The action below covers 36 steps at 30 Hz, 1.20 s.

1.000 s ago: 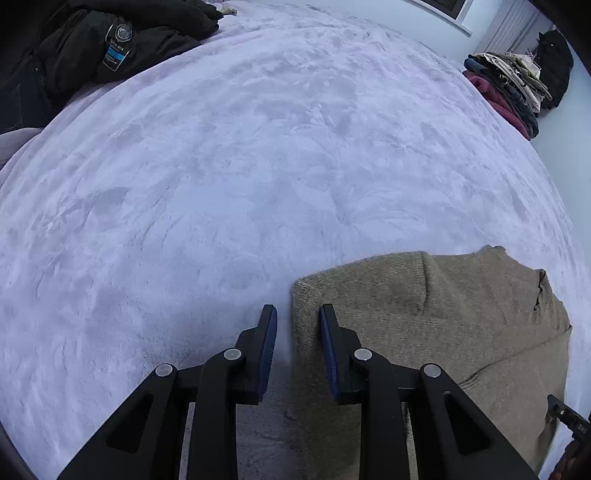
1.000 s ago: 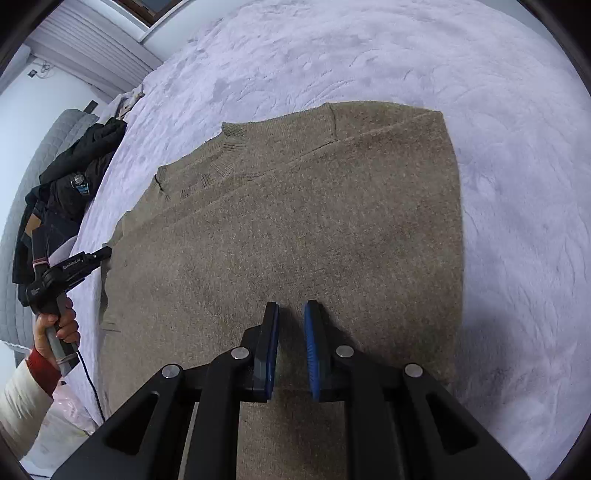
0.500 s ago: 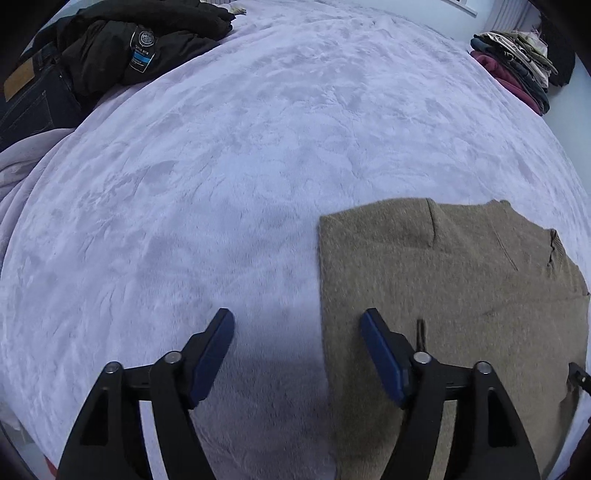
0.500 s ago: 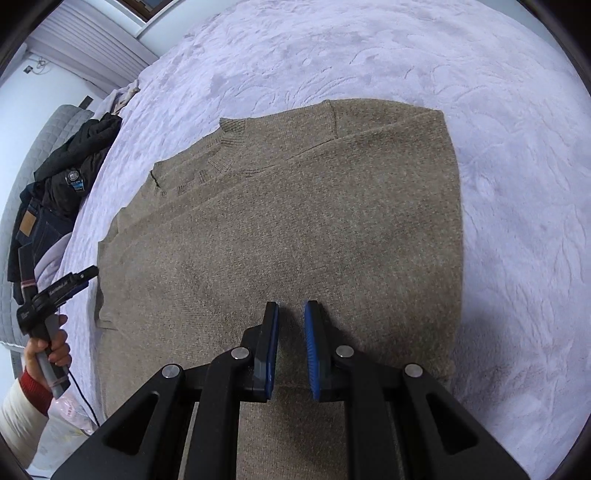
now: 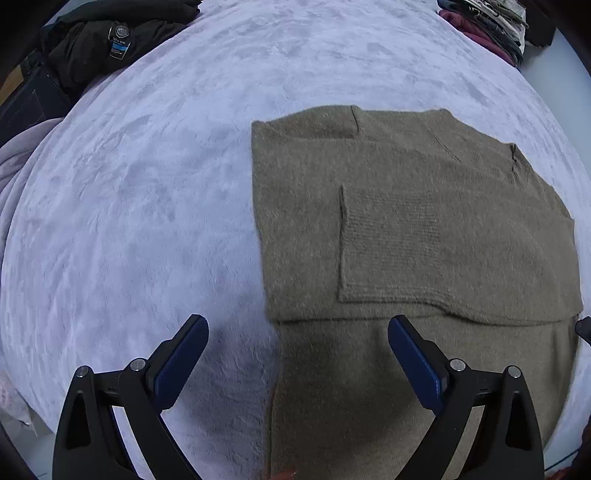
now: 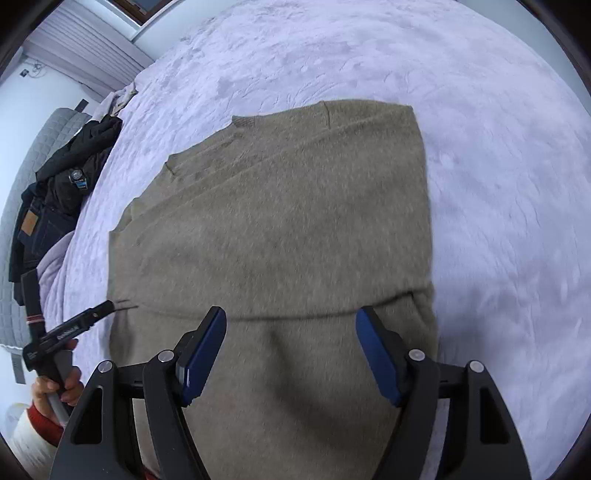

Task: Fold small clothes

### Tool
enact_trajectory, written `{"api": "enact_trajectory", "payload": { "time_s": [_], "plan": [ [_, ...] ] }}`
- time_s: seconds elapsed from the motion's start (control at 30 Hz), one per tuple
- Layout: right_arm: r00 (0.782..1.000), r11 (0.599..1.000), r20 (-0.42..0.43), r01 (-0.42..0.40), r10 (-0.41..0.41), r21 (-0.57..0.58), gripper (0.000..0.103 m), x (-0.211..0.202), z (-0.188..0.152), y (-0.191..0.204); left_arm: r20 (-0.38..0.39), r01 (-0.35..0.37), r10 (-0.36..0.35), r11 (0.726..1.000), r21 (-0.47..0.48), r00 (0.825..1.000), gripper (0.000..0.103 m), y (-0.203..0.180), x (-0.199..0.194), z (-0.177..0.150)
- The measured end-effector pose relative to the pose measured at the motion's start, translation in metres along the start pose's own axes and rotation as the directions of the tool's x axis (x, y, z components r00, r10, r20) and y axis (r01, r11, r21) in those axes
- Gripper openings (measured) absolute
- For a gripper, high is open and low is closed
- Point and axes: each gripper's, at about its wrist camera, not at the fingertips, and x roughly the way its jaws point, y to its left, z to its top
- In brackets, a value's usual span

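An olive-brown knit sweater (image 5: 424, 229) lies flat on the lilac bedspread (image 5: 147, 206), its sides and a sleeve folded in over the body. My left gripper (image 5: 297, 334) hovers above the sweater's left edge, jaws opening wide, nothing between them. In the right wrist view the same sweater (image 6: 280, 221) fills the middle. My right gripper (image 6: 290, 325) hangs over a folded edge near its lower part, jaws opening, the pads clear of the cloth. The left gripper (image 6: 99, 310) and the hand holding it (image 6: 59, 384) show at the left edge there.
A heap of dark clothes (image 5: 107, 40) with jeans lies at the bed's far left corner. A stack of folded clothes (image 5: 487, 22) sits at the far right. The dark heap (image 6: 70, 173) leans against a grey quilted headboard (image 6: 22, 199).
Both grippers went from shut to wide open, the left first, the right only in the last half second. The left one pulled back and rose, so more of the sweater shows.
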Motion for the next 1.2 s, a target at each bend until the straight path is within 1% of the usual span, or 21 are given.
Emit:
{"api": "enact_trajectory", "payload": {
  "time_s": [0.3,0.37,0.4,0.47,0.57,0.7,0.8,0.9,1.03,1.13,1.2],
  "plan": [
    [0.999,0.999,-0.044,-0.012,0.014,0.052,0.076,-0.024,-0.024,-0.001,-0.058,0.014,-0.011,0.999,0.041,0.998,0.098,-0.027,-0.024,-0.025],
    [0.999,0.999,-0.04,-0.011,0.013,0.043,0.076,-0.029,-0.028,0.002,-0.07,0.018,-0.014,0.998,0.053,0.997,0.098,-0.033,-0.029,-0.029],
    [0.999,0.999,-0.034,-0.004,0.005,0.032,0.077,-0.033,-0.03,0.005,-0.078,0.016,-0.012,0.998,0.061,0.997,0.098,-0.037,-0.032,-0.031],
    [0.999,1.0,-0.027,0.022,-0.022,0.003,0.08,-0.039,-0.033,0.011,-0.091,0.017,-0.011,0.997,0.073,0.996,0.098,-0.043,-0.038,-0.035],
    [0.999,0.999,-0.029,0.043,-0.043,-0.016,0.08,-0.047,-0.037,0.018,-0.104,0.019,-0.011,0.997,0.079,0.995,0.098,-0.051,-0.05,-0.041],
    [0.998,1.0,-0.069,0.016,-0.015,0.009,0.08,-0.055,-0.041,0.02,-0.096,0.0,0.01,0.995,0.101,0.995,0.098,-0.058,-0.069,-0.053],
    [0.997,1.0,-0.083,-0.005,0.006,0.004,0.08,-0.062,-0.046,0.021,-0.113,0.024,-0.011,0.994,0.111,0.994,0.098,-0.057,-0.081,-0.065],
    [0.994,0.999,-0.1,-0.034,0.032,-0.017,0.08,-0.065,-0.052,0.019,-0.123,0.024,-0.013,0.996,0.09,0.992,0.098,-0.05,-0.088,-0.084],
    [0.984,0.996,-0.151,-0.093,0.091,-0.009,0.08,-0.057,-0.061,0.005,-0.162,0.012,-0.007,0.999,0.033,0.987,0.098,-0.035,-0.088,-0.11],
    [0.974,0.994,-0.198,-0.11,0.106,-0.01,0.08,-0.046,-0.072,-0.004,-0.174,0.004,-0.006,1.0,-0.01,0.985,0.098,-0.024,-0.088,-0.129],
    [0.97,0.993,-0.219,-0.115,0.109,-0.015,0.08,-0.044,-0.081,-0.008,-0.186,0.021,-0.026,0.999,-0.028,0.982,0.098,-0.019,-0.087,-0.14]
  ]
}}
